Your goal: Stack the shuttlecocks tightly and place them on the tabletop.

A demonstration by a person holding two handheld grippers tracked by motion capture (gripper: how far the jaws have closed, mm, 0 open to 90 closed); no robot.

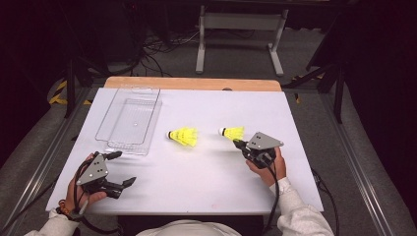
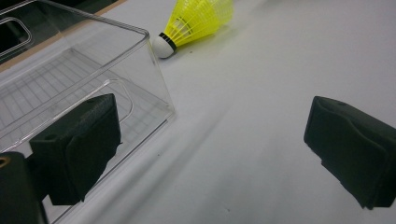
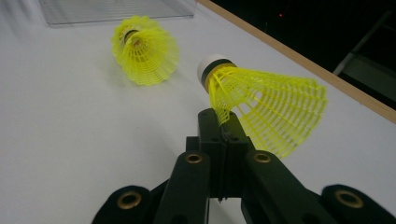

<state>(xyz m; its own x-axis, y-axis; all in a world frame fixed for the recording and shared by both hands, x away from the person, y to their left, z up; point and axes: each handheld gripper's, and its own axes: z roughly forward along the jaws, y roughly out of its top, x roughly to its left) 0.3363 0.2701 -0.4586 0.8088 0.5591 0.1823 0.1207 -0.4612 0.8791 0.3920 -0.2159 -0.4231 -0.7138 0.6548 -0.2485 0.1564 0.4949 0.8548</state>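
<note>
Two yellow shuttlecocks, one (image 1: 183, 135) near the middle of the table and one (image 1: 232, 132) toward its right edge; one clear plastic tray (image 1: 129, 119); two grippers.

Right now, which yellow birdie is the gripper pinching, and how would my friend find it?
Start at the white table and look right of the clear plastic bin. Two yellow shuttlecocks are there; pick the right-hand shuttlecock, beside the person's right hand. Unlike the loose shuttlecock nearer the bin, the right gripper is shut on the edge of its mesh skirt.
</note>
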